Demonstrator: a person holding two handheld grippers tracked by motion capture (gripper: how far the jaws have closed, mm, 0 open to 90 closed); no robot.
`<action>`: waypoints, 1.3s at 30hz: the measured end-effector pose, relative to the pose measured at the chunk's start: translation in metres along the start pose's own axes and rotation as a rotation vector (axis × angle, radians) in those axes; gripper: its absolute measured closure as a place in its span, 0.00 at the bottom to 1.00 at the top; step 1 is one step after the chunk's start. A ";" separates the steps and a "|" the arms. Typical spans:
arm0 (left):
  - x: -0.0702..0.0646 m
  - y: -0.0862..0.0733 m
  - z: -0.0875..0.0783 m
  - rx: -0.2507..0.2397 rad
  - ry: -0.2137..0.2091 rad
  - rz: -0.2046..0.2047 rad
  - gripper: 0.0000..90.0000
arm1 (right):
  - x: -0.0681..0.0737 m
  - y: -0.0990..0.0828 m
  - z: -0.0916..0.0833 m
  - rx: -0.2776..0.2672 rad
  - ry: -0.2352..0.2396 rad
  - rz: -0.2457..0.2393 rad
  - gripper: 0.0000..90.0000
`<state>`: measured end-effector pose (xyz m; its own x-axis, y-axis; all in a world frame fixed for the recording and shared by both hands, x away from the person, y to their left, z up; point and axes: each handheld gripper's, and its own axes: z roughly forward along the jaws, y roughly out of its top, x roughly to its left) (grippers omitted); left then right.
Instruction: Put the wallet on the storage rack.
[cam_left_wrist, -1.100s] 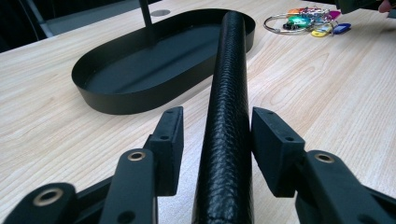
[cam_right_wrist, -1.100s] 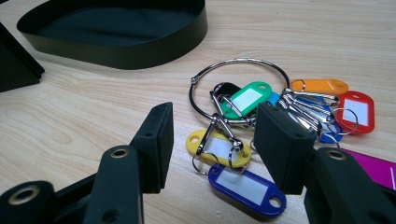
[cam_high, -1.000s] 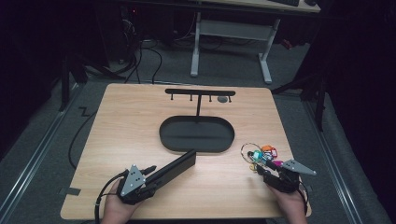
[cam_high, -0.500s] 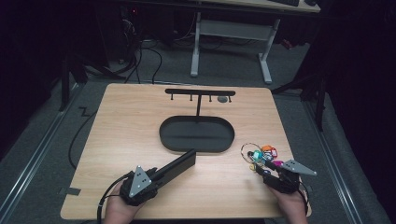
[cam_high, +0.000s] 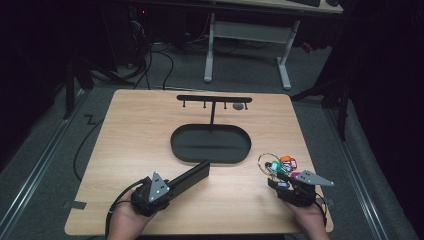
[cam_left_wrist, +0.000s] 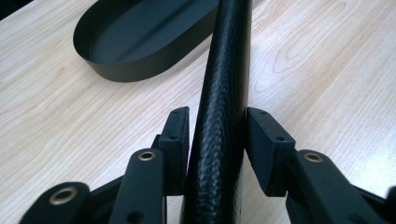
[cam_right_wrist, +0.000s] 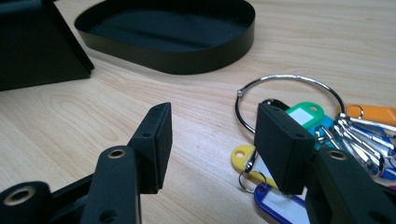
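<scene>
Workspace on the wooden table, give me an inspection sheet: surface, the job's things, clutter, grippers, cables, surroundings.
Surface: wooden table, light grain, no spills seen.
Job's things: long black case, lying between the left jaws, its far end near the oval black tray; bunch of coloured key tags on a metal ring beside the right jaws.
Clutter: black hook stand rising from the tray's back; small grey object under its bar.
Grippers: left hand-held gripper has just been closing, pads about touching the case; right hand-held gripper open, nothing between its jaws.
Cables: one trails from the left gripper; others on the floor.
Surroundings: dark room, desk frame behind.
</scene>
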<state>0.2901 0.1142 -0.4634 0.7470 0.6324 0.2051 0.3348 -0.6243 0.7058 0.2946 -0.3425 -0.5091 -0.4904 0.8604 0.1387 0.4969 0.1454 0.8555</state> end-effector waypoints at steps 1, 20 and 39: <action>0.000 0.003 -0.003 0.010 0.004 0.003 0.69 | 0.000 0.001 -0.001 -0.007 0.004 -0.004 0.52; 0.018 0.031 0.005 0.228 -0.127 -0.003 0.74 | -0.002 0.002 -0.009 -0.023 -0.052 0.001 0.53; 0.018 0.037 0.016 0.328 -0.157 0.043 0.76 | -0.003 0.000 -0.007 -0.004 -0.063 -0.002 0.53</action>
<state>0.3248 0.0947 -0.4441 0.8349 0.5402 0.1054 0.4486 -0.7789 0.4383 0.2912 -0.3486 -0.5067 -0.4457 0.8890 0.1056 0.4932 0.1454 0.8577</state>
